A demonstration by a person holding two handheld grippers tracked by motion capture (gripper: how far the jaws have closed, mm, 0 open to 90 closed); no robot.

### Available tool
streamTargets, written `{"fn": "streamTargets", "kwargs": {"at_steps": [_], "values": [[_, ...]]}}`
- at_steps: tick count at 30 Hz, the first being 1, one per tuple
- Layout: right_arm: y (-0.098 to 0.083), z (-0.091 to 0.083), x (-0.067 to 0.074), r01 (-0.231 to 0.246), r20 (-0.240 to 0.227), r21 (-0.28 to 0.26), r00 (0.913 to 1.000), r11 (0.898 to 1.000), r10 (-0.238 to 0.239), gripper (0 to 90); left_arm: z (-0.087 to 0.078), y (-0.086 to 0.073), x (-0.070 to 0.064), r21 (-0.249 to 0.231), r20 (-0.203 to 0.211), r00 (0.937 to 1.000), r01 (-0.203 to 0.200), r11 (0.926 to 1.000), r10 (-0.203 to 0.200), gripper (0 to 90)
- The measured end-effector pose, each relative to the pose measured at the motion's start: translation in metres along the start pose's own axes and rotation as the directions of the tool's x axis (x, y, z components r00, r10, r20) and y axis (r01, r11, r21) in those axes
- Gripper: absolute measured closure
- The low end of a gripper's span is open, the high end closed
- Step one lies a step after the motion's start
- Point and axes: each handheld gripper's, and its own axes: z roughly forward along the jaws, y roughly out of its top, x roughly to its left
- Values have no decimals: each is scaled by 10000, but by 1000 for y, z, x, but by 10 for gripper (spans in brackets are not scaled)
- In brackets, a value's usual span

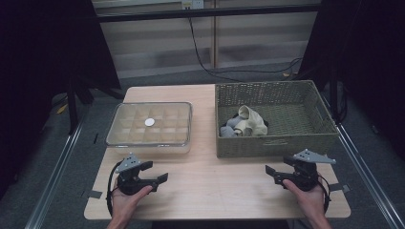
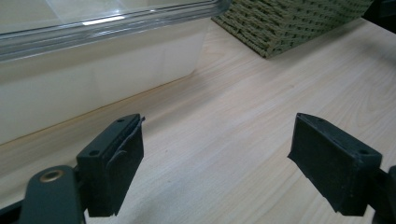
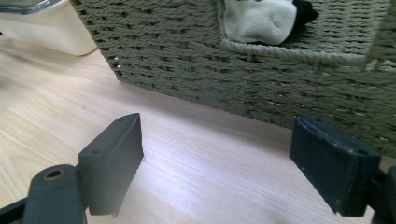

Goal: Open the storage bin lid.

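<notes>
A clear plastic compartment box [image 1: 149, 125] stands on the left half of the wooden table, with a small white round piece [image 1: 150, 122] in one cell. To its right is a woven basket [image 1: 274, 117] holding cream, grey and dark socks [image 1: 246, 122]. My left gripper [image 1: 156, 171] rests near the front left, just in front of the box, jaws open and empty. My right gripper [image 1: 273, 174] rests at the front right before the basket, also open with nothing between its jaws. The box wall [image 2: 93, 88] and basket corner [image 2: 289, 23] lie ahead in the left gripper view. In the right gripper view the basket wall [image 3: 224, 79] is ahead, and a cream sock [image 3: 261, 18] shows over its rim.
Bare wooden tabletop [image 1: 215, 186] stretches between the two grippers. Black cables [image 1: 205, 57] run along the floor behind the table. Metal rails [image 1: 57, 171] flank the table on both sides.
</notes>
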Motion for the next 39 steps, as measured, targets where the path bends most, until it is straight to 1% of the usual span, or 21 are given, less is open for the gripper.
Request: {"fn": "streamTargets", "kwargs": {"at_steps": [2, 8, 11, 13, 15, 18, 20, 22, 25, 27, 30, 33, 34, 35, 39], "values": [[0, 2, 1, 122, -8, 19, 9999, 9999, -122, 168, 0, 0, 0, 41, -6, 10000, 52, 10000, -52, 166], [0, 5, 2, 145, -139, 97, 9998, 9998, -144, 166, 1, 1, 2, 17, 119, 9997, 226, 9997, -226, 164], [0, 6, 2, 190, -129, 106, 9997, 9998, -188, 168, 2, 1, 3, 76, 153, 9997, 210, 9998, -211, 163], [1, 7, 3, 234, -226, 114, 9995, 9997, -231, 166, 1, 1, 3, 121, 166, 9997, 191, 9997, -193, 163], [1, 7, 3, 238, -241, 110, 9994, 9997, -235, 170, 1, 1, 3, 86, 180, 9995, 247, 9997, -248, 164], [2, 10, 3, 203, -238, 239, 9995, 9995, -198, 184, -1, 1, 5, 92, 224, 9992, 321, 9994, -323, 164], [3, 10, 4, 297, -203, 316, 9994, 9991, -291, 196, -2, 2, 6, 87, 207, 9993, 308, 9995, -310, 164], [4, 11, 5, 275, -306, 446, 9992, 9986, -261, 198, -2, 2, 6, 167, 189, 9996, 213, 9996, -216, 179], [6, 10, 8, 229, -552, 362, 9983, 9991, -209, 210, -3, 3, 7, 252, 270, 9996, 117, 9996, -123, 186], [7, 11, 9, 272, -616, 344, 9978, 9990, -250, 212, -4, 2, 8, 305, 308, 9994, 132, 9994, -141, 188], [12, 15, 13, 257, -829, 351, 9963, 9991, -227, 232, -6, 2, 10, 334, 504, 9985, 206, 9992, -222, 198], [14, 18, 17, 276, -903, 373, 9956, 9989, -242, 234, -8, 2, 12, 345, 515, 9983, 260, 9991, -278, 198], [16, 20, 20, 345, -979, 426, 9947, 9985, -302, 238, -9, 2, 13, 338, 546, 9976, 402, 9986, -420, 198], [17, 21, 21, 403, -1005, 446, 9943, 9982, -357, 238, -10, 2, 13, 359, 547, 9975, 431, 9984, -450, 198], [20, 25, 27, 498, -1178, 458, 9921, 9977, -441, 242, -13, 4, 15, 360, 516, 9976, 433, 9984, -451, 203]]}}
